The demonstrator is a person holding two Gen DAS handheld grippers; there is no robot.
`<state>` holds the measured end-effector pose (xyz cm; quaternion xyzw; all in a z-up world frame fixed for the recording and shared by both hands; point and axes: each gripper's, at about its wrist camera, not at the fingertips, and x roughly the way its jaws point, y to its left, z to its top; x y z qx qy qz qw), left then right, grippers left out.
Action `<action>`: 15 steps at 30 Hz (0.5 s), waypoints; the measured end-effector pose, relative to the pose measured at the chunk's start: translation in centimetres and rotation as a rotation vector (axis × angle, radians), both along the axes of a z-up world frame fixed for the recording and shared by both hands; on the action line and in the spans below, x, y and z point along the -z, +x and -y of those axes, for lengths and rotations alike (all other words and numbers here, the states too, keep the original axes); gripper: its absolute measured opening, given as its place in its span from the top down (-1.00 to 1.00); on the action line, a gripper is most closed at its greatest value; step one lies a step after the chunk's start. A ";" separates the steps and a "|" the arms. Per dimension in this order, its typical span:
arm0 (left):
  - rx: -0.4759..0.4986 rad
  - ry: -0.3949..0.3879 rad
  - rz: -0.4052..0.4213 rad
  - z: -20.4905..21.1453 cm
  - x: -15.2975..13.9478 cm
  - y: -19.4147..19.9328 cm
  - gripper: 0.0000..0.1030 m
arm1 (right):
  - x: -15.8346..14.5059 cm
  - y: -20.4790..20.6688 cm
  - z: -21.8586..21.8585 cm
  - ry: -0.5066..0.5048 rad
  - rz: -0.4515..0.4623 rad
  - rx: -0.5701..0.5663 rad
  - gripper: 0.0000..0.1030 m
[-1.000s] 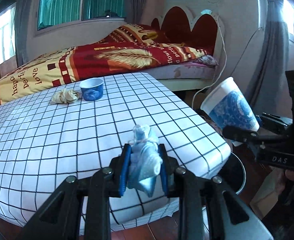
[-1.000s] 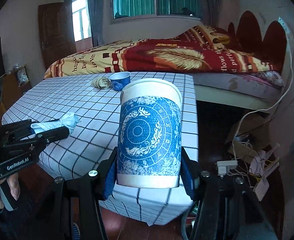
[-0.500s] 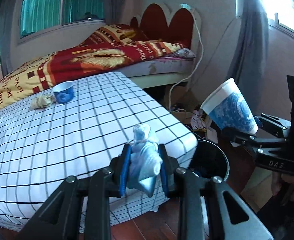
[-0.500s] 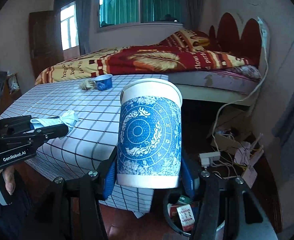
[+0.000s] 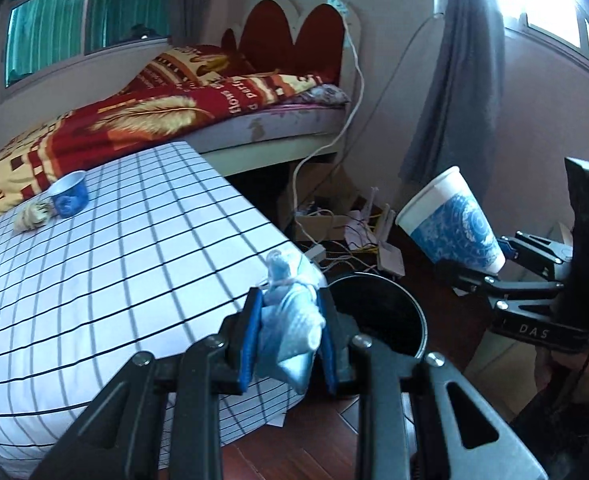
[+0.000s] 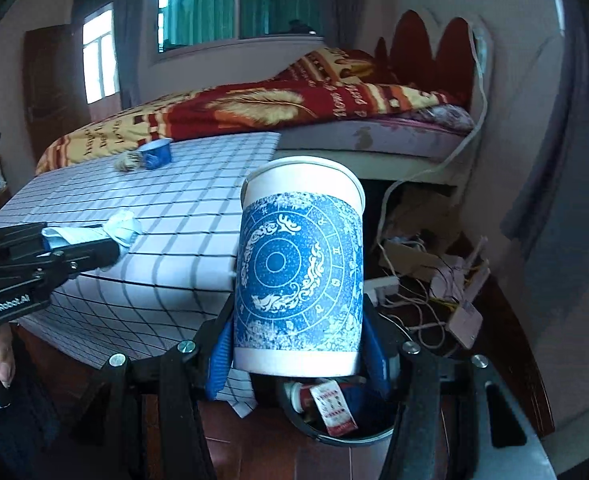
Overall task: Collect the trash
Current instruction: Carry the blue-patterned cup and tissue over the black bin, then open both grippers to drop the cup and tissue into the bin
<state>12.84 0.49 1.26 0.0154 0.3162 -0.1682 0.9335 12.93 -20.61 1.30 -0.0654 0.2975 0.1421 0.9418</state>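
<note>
Left gripper (image 5: pixel 290 340) clamped a crumpled pale-blue wad (image 5: pixel 290 320); right gripper (image 6: pixel 298 344) gripped an upright blue-patterned white paper cup (image 6: pixel 300 272) above the black bin (image 6: pixel 334 432).

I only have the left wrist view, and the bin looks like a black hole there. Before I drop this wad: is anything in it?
Observer: Yes. The right wrist view looks into the bin: a red-and-white packet lies inside.
Operator: Is the paper cup gripped squarely?
Observer: The right claw has a blue pad on each side of the paper cup, near its base.
Operator: Where does my wad show from there?
Observer: The wad in the left claw shows against the checked tablecloth, left of the cup.
</note>
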 end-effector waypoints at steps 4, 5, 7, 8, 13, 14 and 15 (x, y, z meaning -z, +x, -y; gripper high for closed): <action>0.045 -0.002 -0.019 1.9 0.9 0.3 0.46 | 1.0 0.1 2.3 -0.011 -0.019 0.053 -0.11; 0.056 -0.002 -0.025 2.4 1.1 0.4 0.46 | 1.3 0.1 2.9 -0.015 -0.025 0.065 -0.11; 0.080 -0.001 -0.039 3.5 1.6 0.7 0.46 | 2.1 0.0 3.9 -0.040 -0.033 0.090 -0.12; 0.095 -0.002 -0.045 4.1 1.9 0.7 0.46 | 2.4 -0.1 4.4 -0.044 -0.039 0.100 -0.12; 0.155 0.004 -0.073 6.8 3.1 1.1 0.46 | 4.0 -0.3 6.8 -0.048 -0.076 0.143 -0.12; 0.166 0.006 -0.080 7.4 3.4 1.2 0.46 | 4.3 -0.2 7.1 -0.048 -0.083 0.150 -0.12; 0.175 0.008 -0.088 7.9 3.8 1.4 0.46 | 4.7 -0.2 7.6 -0.052 -0.092 0.158 -0.12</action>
